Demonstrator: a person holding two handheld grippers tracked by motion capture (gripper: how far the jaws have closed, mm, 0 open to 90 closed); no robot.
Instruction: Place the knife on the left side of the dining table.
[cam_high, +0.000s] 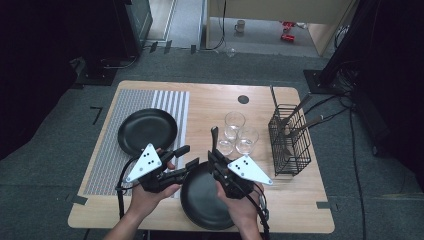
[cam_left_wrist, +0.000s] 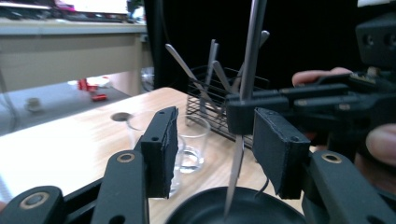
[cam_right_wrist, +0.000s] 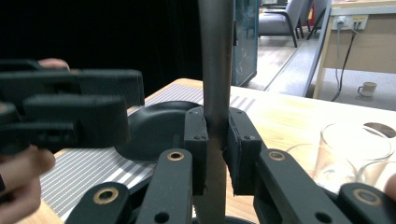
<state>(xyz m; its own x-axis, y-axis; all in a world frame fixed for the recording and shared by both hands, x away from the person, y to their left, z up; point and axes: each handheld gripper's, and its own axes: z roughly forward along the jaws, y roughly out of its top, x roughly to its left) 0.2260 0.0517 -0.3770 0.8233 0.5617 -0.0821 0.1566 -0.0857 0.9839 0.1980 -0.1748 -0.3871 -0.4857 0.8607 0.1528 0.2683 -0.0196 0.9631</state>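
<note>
My right gripper (cam_high: 213, 156) is shut on a table knife (cam_high: 214, 137) and holds it upright, handle up, with the blade tip over the near black plate (cam_high: 200, 205). In the right gripper view the jaws (cam_right_wrist: 215, 135) clamp the knife (cam_right_wrist: 215, 60) at its middle. My left gripper (cam_high: 191, 155) stands open just left of the knife, fingers pointing at it. In the left gripper view its pads (cam_left_wrist: 163, 140) are wide apart with nothing between them, and the knife (cam_left_wrist: 238, 158) hangs beyond them above the plate (cam_left_wrist: 243, 210).
A second black plate (cam_high: 147, 131) rests on a striped placemat (cam_high: 115, 150) at the left. Three empty glasses (cam_high: 234, 122) stand mid-table behind the grippers. A black wire basket (cam_high: 290, 145) with several utensils stands at the right. Bare wood lies at the front right.
</note>
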